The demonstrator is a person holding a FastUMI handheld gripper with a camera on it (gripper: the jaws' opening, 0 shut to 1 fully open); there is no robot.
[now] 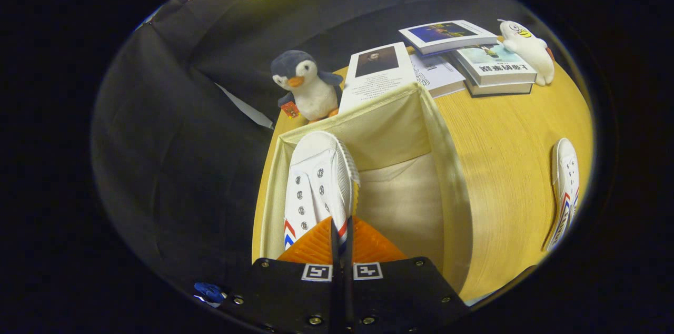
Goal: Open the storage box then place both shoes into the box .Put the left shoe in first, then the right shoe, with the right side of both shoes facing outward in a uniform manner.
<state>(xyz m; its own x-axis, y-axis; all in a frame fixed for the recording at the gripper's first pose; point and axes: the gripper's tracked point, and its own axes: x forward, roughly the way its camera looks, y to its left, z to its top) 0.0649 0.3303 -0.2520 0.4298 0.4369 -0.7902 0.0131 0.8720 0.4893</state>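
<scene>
The cream fabric storage box [447,165] stands open on the wooden table [505,155]. A white canvas shoe [316,186] with red and blue stripes hangs inside the box near its left wall, toe pointing away from me. My gripper [341,228] is shut on the shoe's heel edge, both fingers pressed together on it. The second white shoe [564,192] lies on its side on the table to the right of the box.
A penguin plush [308,86] stands just beyond the box's far left corner. Several books [474,55] and a booklet [376,76] lie behind the box. A white plush toy [529,49] sits by the books at the far right.
</scene>
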